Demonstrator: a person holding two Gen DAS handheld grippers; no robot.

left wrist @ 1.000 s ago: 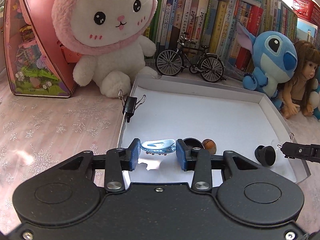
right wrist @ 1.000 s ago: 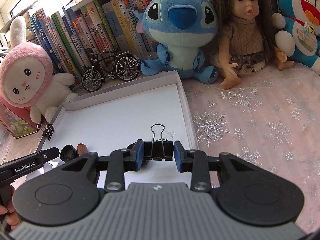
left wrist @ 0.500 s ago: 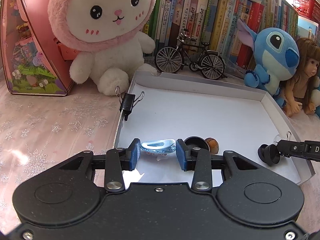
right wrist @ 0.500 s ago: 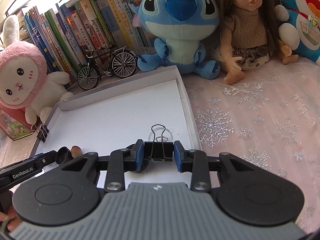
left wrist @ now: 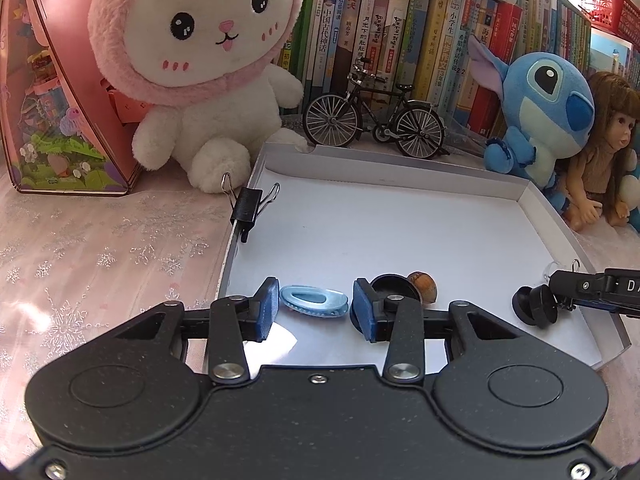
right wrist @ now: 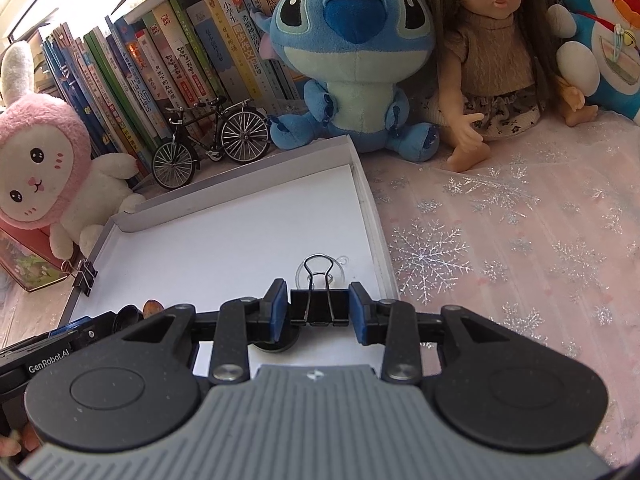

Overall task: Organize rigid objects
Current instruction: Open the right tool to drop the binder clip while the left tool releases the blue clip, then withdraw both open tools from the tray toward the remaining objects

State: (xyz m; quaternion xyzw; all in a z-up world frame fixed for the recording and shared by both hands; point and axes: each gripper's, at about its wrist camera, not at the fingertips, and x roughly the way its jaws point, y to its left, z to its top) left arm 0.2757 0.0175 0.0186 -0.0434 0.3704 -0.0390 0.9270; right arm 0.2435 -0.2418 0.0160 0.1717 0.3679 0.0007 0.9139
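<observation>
A white shallow tray point(left wrist: 400, 220) lies on the pink cloth. My left gripper point(left wrist: 316, 310) is open around a blue oval hair clip point(left wrist: 314, 300) lying near the tray's front edge, with gaps on both sides. A black round cap point(left wrist: 394, 282) and a brown acorn point(left wrist: 424, 286) lie just right of it. My right gripper point(right wrist: 319, 310) is shut on a black binder clip point(right wrist: 319, 306) above the tray's right front part point(right wrist: 240, 224), over a black round piece point(right wrist: 276, 346) and a clear suction cup point(right wrist: 320, 272).
Another black binder clip point(left wrist: 246, 208) is clipped on the tray's left wall. A pink bunny plush point(left wrist: 196, 60), a model bicycle point(left wrist: 372, 116), a Stitch plush point(right wrist: 348, 52), a doll point(right wrist: 492, 52), a pink box point(left wrist: 52, 92) and books stand behind the tray.
Both grippers have drawn back a little toward the tray's front edge. The left gripper's jaws stay open around the hair clip; the right still holds the binder clip.
</observation>
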